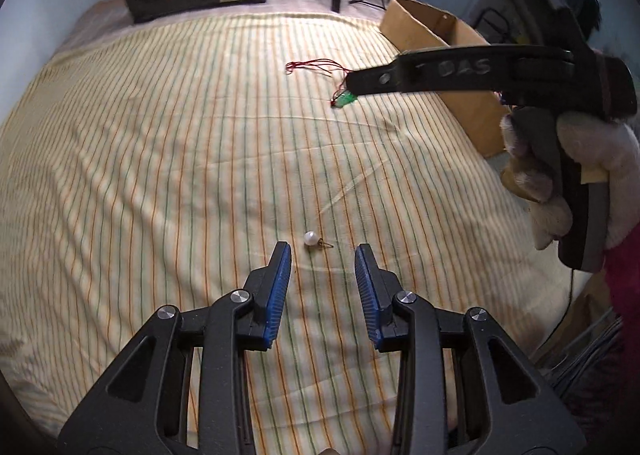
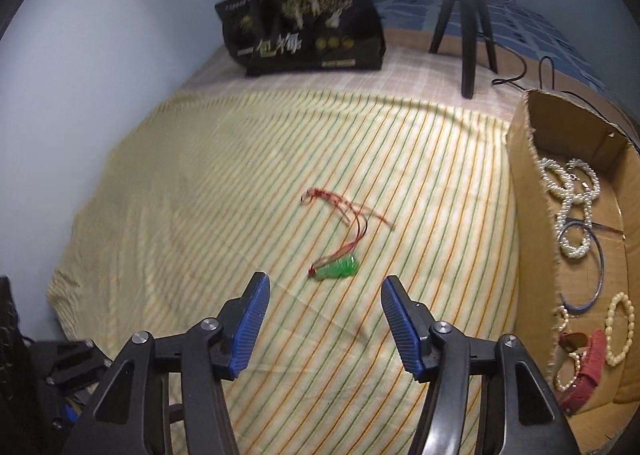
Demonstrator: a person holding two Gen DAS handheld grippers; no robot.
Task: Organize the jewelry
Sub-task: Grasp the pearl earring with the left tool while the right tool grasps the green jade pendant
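- Jaws spread wide on the left hand-held gripper (image 1: 323, 251), low over the striped cloth (image 1: 160, 175), nothing between its blue pads.
- Pearl earring (image 1: 311, 239) lies on the cloth just ahead of those fingertips, roughly in line with the gap.
- Right hand-held gripper (image 2: 325, 283) is wide open too and holds nothing; in the left view it reaches in from the right, gripped by a gloved hand (image 1: 580, 179).
- Green pendant (image 2: 338, 269) on its red cord (image 2: 348, 215) sits on the cloth just beyond the right fingertips.
- Cardboard box (image 2: 532, 191) stands at the cloth's right edge, and inside it: pearl bracelets (image 2: 572, 207), a thin blue bangle (image 2: 600, 263), a cream bead bracelet (image 2: 620, 327) and a red strap (image 2: 588, 371).
- Black printed bag (image 2: 304, 31) and a small tripod (image 2: 466, 27) stand at the far end.
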